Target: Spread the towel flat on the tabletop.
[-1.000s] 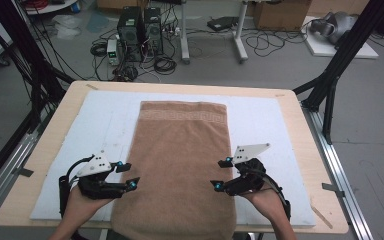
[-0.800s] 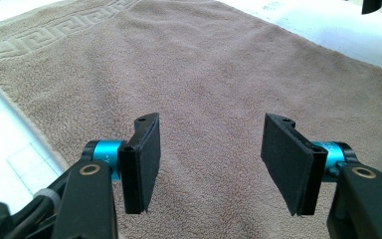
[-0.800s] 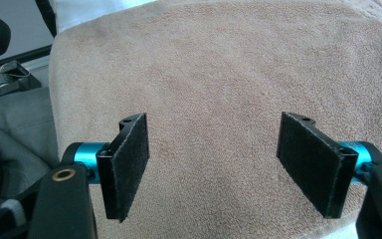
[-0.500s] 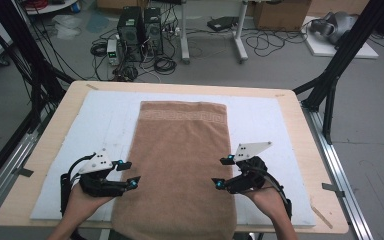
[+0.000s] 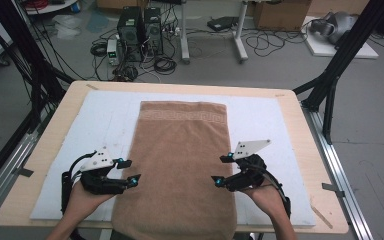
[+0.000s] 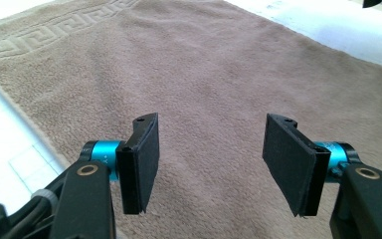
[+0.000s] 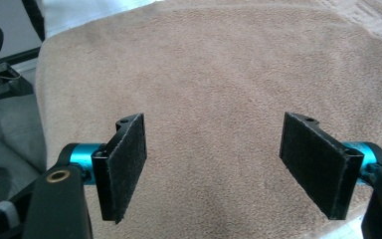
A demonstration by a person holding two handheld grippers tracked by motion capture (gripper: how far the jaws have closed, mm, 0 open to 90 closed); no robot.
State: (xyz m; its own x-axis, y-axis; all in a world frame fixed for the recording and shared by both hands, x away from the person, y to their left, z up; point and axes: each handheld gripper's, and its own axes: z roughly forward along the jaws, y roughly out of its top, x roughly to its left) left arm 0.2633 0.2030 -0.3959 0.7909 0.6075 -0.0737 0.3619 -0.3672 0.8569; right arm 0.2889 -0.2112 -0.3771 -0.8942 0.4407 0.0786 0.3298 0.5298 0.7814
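A brown towel (image 5: 182,165) lies flat along the middle of a white mat (image 5: 260,120) on the table (image 5: 45,145), its near end hanging over the table's near edge. The left gripper (image 5: 129,170) is at its left edge and the right gripper (image 5: 219,169) at its right edge, both with jaws wide apart above the cloth, holding nothing

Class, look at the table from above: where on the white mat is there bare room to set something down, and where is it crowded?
Free: the white mat to the right of the brown towel, the strip to its left up to the wooden table edge, and a narrow band beyond the towel's patterned end. Crowded: the near corners, where the left gripper and right gripper hover open at the towel's sides.
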